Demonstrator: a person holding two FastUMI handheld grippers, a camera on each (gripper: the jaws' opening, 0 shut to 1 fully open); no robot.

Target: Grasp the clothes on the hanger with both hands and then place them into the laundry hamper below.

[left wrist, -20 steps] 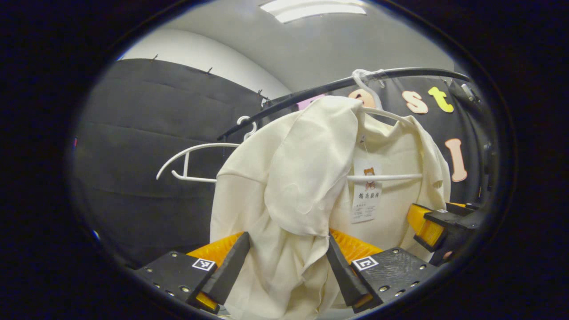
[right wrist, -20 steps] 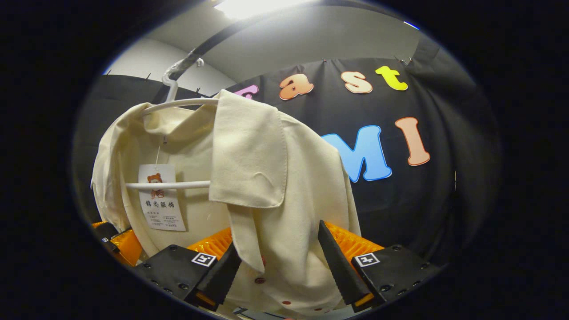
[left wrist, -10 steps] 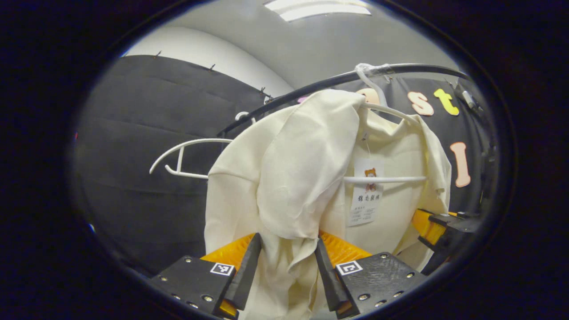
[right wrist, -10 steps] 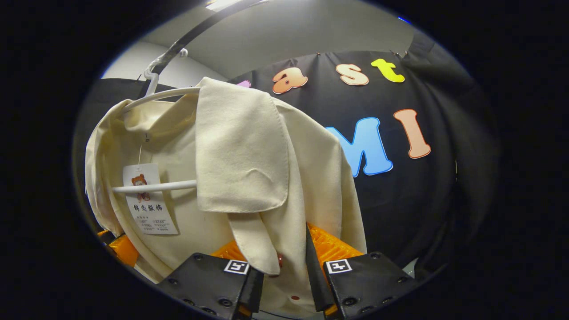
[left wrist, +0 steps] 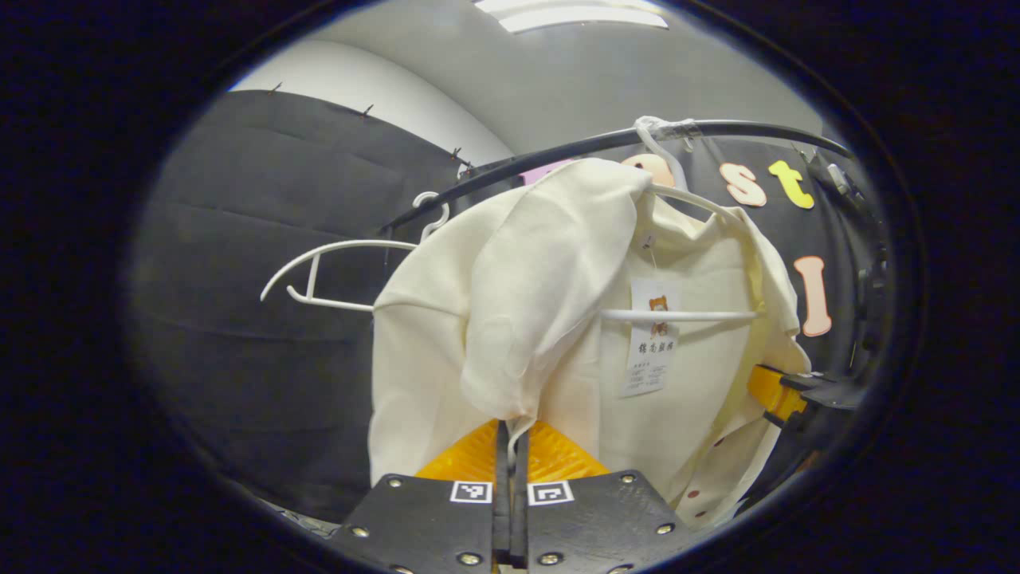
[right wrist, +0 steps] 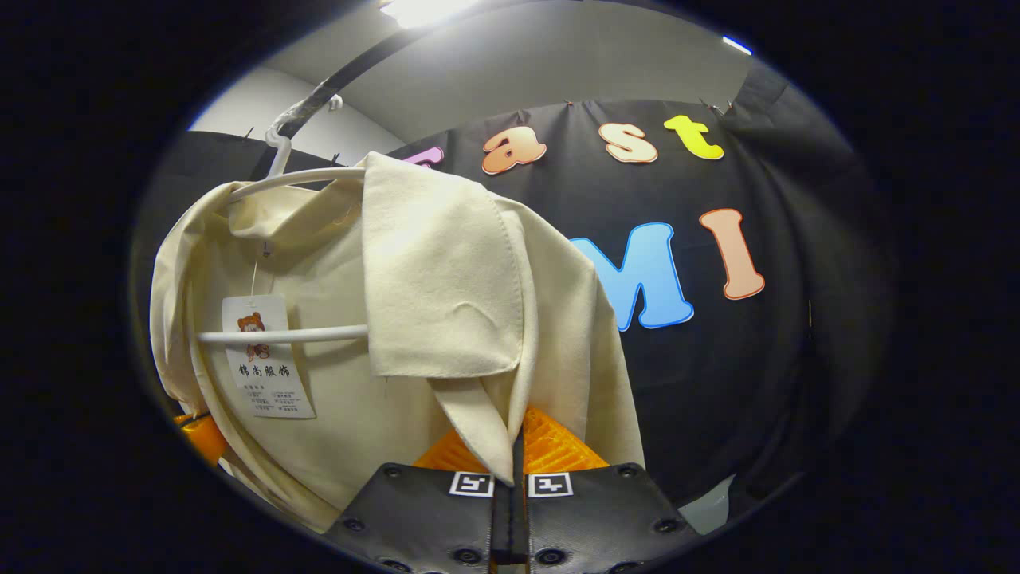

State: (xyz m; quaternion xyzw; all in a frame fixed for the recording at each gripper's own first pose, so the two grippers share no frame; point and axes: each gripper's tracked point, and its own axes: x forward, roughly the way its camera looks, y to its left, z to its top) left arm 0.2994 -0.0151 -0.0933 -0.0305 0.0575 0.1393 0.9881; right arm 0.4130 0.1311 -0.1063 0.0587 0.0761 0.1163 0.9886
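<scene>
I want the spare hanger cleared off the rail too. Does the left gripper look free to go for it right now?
Probably not yet. The left gripper is shut on the cream shirt, so it is occupied. The empty white hanger hangs beside the shirt on the black rail, nothing covering it.

The shirt (left wrist: 558, 335) hem is hidden behind the tongs (left wrist: 510, 478).

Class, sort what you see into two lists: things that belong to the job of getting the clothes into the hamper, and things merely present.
Belongs to the job:
cream shirt
its white hanger
left tool, shut on the shirt
right tool, shut on the shirt

Merely present:
empty white hanger
black rail
paper tag
</scene>
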